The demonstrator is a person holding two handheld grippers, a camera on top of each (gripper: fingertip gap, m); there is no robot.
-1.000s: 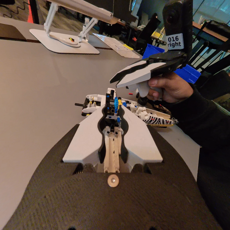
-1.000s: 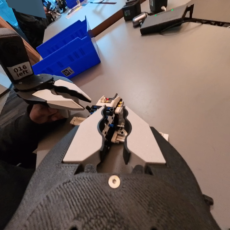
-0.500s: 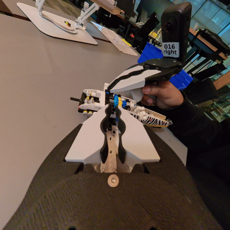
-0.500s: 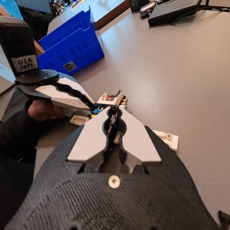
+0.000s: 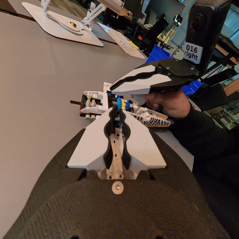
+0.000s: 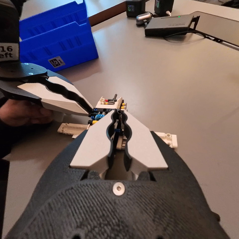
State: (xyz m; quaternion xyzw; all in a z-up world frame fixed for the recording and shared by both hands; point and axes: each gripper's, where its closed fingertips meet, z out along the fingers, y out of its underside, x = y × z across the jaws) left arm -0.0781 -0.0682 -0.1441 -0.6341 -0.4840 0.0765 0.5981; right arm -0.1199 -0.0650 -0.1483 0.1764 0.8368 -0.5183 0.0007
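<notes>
Scene: a grey desk (image 6: 168,80) is seen from two hand-held claws that meet over a toy brick model (image 5: 98,103).
Model: a white, black, yellow and blue brick vehicle frame is found near the desk edge closest to the person, with blue gears (image 5: 119,102) at its middle.
Long axis: the model is laid flat, its length running across the left wrist view; a black axle (image 5: 75,102) points toward the open middle of the desk, and a zebra-striped panel (image 5: 155,121) points back toward the person's sleeve.
Left claw (image 5: 117,109): its black pads are closed on a thin black part of the model beside the blue gears. A white perforated beam (image 5: 116,155) is seen lying between the fingers, back toward the claw's base.
Right claw (image 6: 119,111): its fingertips are closed on a black cross-holed end of the model's dark beam (image 6: 103,109), with the pads pressed on both sides.
Hands: each claw is gripped by a hand (image 5: 170,103) in a dark sleeve.
Loose parts: white panel pieces (image 6: 72,129) are seen flat on the desk under and beside the right claw.
Surroundings: a blue bin (image 6: 58,38) stands toward the far left edge in the right wrist view; a black flat device (image 6: 168,25) with cables lies toward the far corner; a white stand (image 5: 62,25) is set on the desk's far side in the left wrist view.
</notes>
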